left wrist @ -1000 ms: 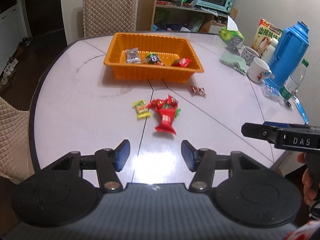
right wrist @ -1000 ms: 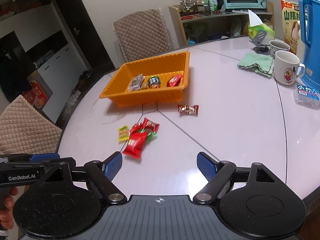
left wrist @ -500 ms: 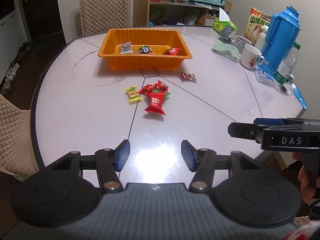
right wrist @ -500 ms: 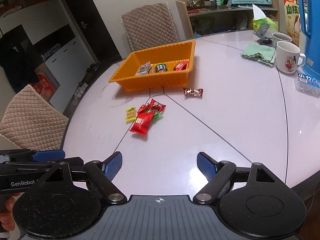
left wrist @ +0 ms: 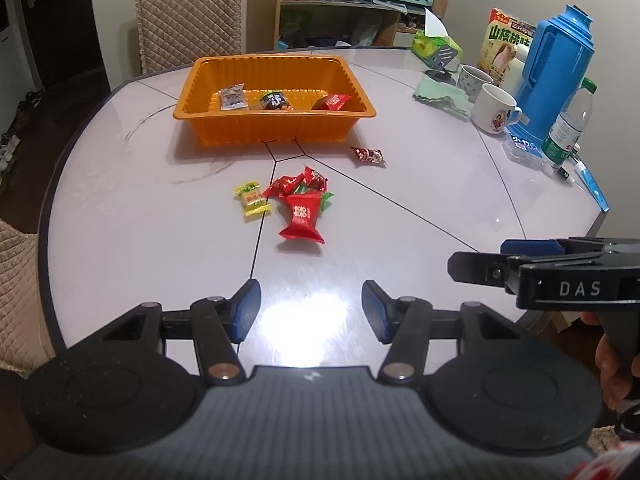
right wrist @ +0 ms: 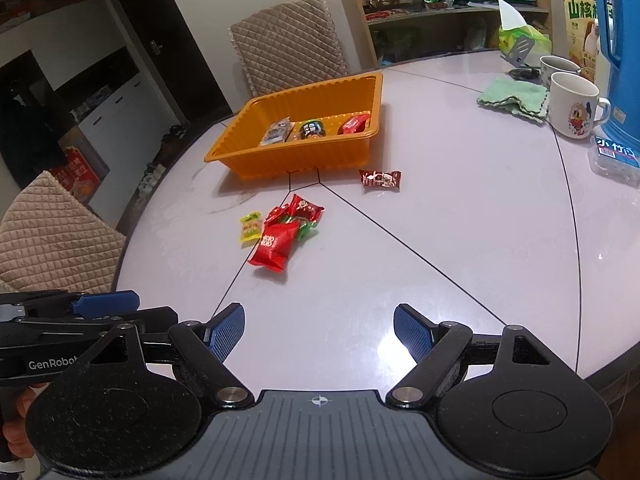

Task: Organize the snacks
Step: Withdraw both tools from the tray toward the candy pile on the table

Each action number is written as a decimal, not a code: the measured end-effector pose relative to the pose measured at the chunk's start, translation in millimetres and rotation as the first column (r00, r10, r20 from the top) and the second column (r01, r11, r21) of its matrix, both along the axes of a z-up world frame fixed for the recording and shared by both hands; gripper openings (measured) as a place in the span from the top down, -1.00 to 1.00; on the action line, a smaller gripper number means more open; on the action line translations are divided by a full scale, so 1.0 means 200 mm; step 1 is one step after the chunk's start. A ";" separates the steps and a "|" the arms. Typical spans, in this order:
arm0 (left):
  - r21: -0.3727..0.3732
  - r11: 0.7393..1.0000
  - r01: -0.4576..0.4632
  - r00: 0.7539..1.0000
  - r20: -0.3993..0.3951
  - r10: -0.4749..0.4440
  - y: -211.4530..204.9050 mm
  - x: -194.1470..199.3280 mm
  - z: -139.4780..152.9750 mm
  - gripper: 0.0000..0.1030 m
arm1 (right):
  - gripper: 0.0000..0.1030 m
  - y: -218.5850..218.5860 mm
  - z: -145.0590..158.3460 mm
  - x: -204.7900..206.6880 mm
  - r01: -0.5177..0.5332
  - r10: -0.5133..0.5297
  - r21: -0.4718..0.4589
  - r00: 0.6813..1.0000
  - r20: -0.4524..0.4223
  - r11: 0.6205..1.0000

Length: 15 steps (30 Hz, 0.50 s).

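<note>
White round table, home dining room, chairs and shelf behind. Orange tray far side, three snacks inside. Loose snack pile lies dead ahead of left gripper, slightly left of right gripper; big red packet points roughly toward grippers. Both grippers apart, empty, similar reach.
</note>
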<state>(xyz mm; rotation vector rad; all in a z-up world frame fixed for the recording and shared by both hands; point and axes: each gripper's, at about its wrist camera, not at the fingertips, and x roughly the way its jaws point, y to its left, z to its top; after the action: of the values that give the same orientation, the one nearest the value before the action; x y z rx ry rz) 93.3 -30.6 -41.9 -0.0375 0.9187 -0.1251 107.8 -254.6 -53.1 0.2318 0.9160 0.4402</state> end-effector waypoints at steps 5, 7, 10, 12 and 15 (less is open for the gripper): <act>0.001 1.000 0.018 1.000 -0.004 -0.018 0.03 0.09 -0.03 -0.02 | -0.58 0.03 -0.03 0.08 0.018 -0.018 -0.004 1.000 -0.011 1.000; -0.002 1.000 0.019 1.000 -0.006 -0.019 0.05 0.13 -0.05 -0.02 | -0.58 0.04 -0.03 0.10 0.024 -0.024 -0.007 1.000 -0.016 1.000; -0.009 1.000 0.024 1.000 -0.006 -0.024 0.07 0.17 -0.07 -0.02 | -0.58 0.06 -0.05 0.14 0.027 -0.028 -0.019 0.999 -0.026 0.999; -0.011 0.999 0.033 0.999 -0.004 -0.033 0.07 0.20 -0.09 -0.01 | -0.58 0.06 -0.06 0.16 0.033 -0.033 -0.029 0.999 -0.032 0.999; -0.011 0.999 0.051 0.999 0.001 -0.051 0.07 0.25 -0.12 -0.01 | -0.58 0.06 -0.09 0.20 0.052 -0.054 -0.037 0.998 -0.043 0.998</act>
<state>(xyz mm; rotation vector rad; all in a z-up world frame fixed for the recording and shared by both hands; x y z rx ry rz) 144.2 -16.6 -65.8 -0.0240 0.9184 -0.1772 147.0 -242.2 -70.9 0.2329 0.9578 0.3702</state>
